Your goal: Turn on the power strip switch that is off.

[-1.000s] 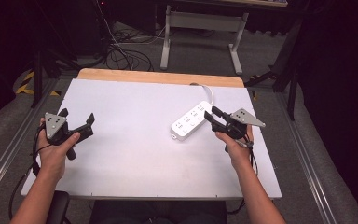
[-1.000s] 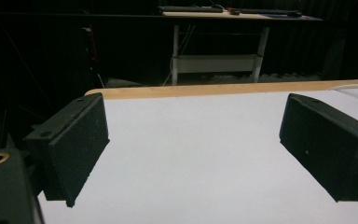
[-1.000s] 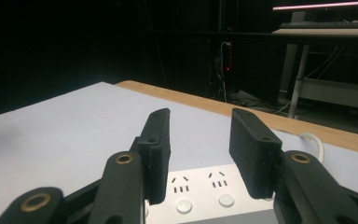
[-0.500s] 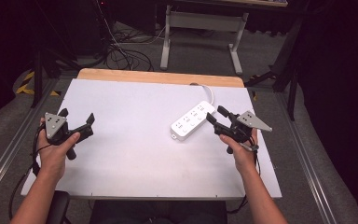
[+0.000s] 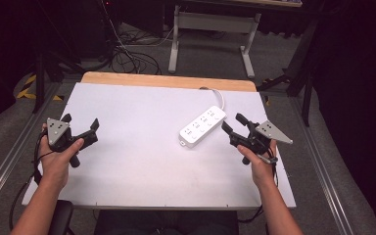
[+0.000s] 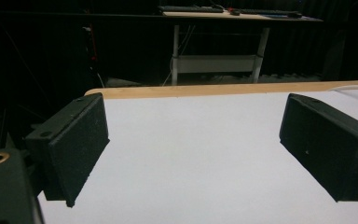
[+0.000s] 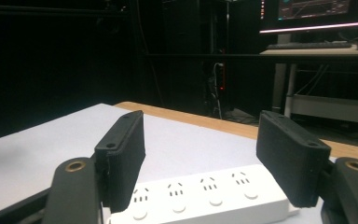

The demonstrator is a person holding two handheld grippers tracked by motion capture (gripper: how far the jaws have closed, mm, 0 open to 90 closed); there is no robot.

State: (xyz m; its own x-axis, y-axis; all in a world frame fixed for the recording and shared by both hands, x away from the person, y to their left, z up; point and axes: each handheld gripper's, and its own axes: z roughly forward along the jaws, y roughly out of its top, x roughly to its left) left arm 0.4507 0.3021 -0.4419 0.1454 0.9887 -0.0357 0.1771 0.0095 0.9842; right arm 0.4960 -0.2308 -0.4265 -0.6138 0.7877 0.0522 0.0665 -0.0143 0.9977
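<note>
Right gripper (image 5: 233,123): jaws apart, nothing between the ribbed black pads (image 7: 123,156). White power strip (image 5: 202,126), a smooth plastic bar with rounded ends, lies just ahead of its fingertips, apart from them; four socket faces in a row. White cord (image 5: 214,92) runs from its far end. Left gripper (image 5: 82,125): jaws wide apart, flat matte pads (image 6: 77,140) over bare white tabletop (image 5: 137,161), well apart from the strip. Pale wood strip (image 5: 166,80) along table's far edge.

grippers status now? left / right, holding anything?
Left gripper: open, holding nothing, over bare table.
Right gripper: open, holding nothing, jaws near the power strip.
</note>
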